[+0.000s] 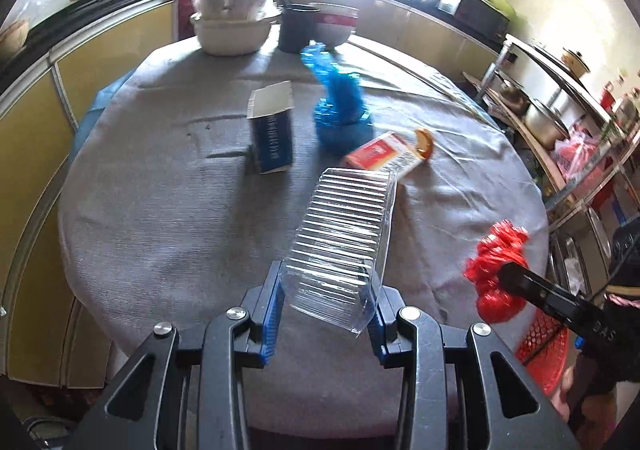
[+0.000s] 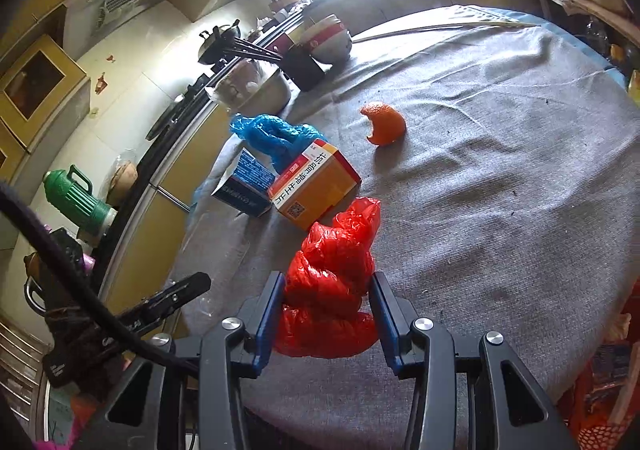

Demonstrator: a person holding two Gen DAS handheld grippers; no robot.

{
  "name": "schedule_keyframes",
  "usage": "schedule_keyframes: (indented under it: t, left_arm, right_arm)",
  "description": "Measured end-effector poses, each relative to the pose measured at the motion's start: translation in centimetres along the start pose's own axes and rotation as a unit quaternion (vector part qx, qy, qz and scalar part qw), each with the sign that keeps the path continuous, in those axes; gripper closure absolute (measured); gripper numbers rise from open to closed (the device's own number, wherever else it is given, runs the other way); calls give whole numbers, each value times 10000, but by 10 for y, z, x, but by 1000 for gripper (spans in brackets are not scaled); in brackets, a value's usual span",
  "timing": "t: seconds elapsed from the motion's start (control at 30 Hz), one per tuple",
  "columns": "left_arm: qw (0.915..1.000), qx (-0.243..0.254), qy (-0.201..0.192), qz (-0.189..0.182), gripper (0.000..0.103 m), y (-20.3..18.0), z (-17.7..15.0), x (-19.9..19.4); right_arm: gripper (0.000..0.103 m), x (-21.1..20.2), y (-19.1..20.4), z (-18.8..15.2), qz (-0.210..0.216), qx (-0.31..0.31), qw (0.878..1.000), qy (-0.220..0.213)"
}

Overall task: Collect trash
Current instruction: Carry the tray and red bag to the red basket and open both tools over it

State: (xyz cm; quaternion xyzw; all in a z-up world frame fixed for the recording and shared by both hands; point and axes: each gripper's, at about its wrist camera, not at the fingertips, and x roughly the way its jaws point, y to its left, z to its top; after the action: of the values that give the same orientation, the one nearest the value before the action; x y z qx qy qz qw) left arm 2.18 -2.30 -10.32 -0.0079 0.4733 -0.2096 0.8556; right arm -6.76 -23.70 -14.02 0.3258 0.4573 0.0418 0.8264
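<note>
Clear ribbed tray (image 1: 340,246) between left jaws; red bag (image 2: 328,290) between right.

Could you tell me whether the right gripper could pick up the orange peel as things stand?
Probably not yet: the right gripper is shut on a red plastic bag. The path to the orange peel looks clear across the grey tablecloth.

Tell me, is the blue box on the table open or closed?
Open. The blue box stands upright on the grey tablecloth, and its white top flap is lifted.
</note>
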Motion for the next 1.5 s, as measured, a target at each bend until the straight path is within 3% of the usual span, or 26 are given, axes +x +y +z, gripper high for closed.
schedule_keyframes:
  t: [0.47, 0.83, 1.3, 1.5]
  left_arm:
    - [9962, 834, -6, -242, 64, -76, -7, -12]
    - [9868, 1562, 57, -414, 64, -137, -12, -11]
    - [9680, 2394, 201, -728, 64, -214, -25, -1]
    - [9541, 2815, 348, -960, 64, -256, -37, 10]
  right_arm:
    - [57, -54, -40, -4, -73, 331, 9979, -556]
    - [57, -105, -92, -13, -332, 769, 9912, -1025]
    - [57, -175, -158, -34, -758, 1391, 9733, -1660]
    - [57, -210, -194, -54, -1047, 1768, 9609, -1856]
